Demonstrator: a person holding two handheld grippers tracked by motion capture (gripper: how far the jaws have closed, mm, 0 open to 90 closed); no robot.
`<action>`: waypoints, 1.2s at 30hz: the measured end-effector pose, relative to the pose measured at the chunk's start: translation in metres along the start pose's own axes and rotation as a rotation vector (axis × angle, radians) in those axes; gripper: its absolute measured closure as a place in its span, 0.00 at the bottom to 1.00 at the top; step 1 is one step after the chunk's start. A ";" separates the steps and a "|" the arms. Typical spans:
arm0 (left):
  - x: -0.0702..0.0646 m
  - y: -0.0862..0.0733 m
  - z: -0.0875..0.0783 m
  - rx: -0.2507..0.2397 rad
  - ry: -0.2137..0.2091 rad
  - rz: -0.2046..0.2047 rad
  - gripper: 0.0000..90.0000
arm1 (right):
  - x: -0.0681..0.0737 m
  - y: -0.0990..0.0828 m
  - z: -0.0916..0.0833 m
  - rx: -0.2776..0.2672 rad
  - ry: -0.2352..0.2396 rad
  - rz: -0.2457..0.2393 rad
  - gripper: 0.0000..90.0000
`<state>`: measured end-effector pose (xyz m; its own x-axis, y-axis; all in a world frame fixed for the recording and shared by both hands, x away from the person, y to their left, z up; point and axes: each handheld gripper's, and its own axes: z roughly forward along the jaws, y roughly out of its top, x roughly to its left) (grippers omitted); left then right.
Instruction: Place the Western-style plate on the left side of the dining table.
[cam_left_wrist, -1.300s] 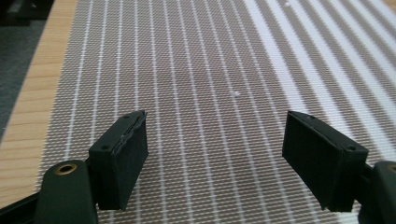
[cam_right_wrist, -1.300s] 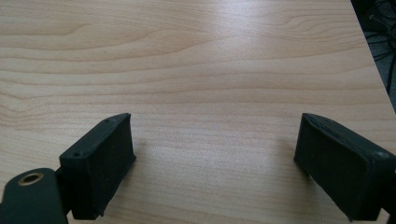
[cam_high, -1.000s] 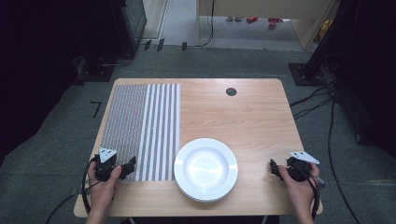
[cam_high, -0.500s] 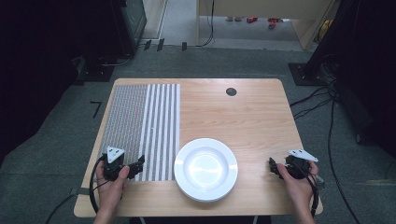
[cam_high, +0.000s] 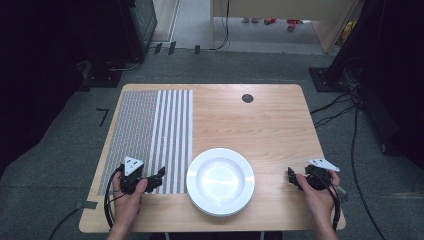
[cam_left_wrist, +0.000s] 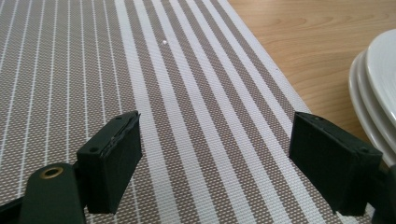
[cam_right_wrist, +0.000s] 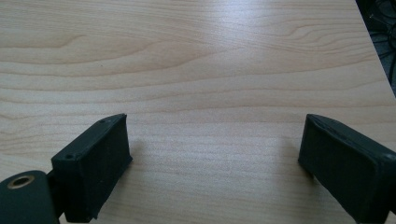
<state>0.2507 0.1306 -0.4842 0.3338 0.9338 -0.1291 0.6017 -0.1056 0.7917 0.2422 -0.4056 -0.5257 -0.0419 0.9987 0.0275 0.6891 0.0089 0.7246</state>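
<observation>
Two grippers, jaws apart and empty, flanking the white plate (cam_high: 220, 180) at lower centre: left gripper (cam_high: 157, 178) low over the striped placemat (cam_high: 160, 130) at lower left, right gripper (cam_high: 291, 177) over bare table (cam_high: 260, 125) at lower right, seemingly poised to approach

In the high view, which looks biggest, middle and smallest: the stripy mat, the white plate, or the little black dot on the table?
Largest to smallest, as they look from above:
1. The stripy mat
2. The white plate
3. The little black dot. It sits farther from the camera, but it is plainly the smallest.
</observation>
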 end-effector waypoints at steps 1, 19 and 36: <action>-0.001 0.000 0.001 0.002 -0.003 0.002 0.19 | 0.000 0.000 0.000 -0.001 0.001 -0.003 0.09; -0.018 0.002 0.003 -0.003 -0.078 -0.003 0.19 | 0.000 0.000 0.000 0.000 0.000 -0.001 0.09; -0.036 0.030 0.008 -0.024 -0.091 -0.004 0.17 | 0.003 0.003 0.004 -0.001 -0.026 0.025 0.09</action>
<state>0.2622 0.0912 -0.4609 0.3968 0.8989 -0.1855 0.5858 -0.0925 0.8051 0.2472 -0.4024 -0.5257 -0.0053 0.9996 0.0278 0.6892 -0.0165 0.7243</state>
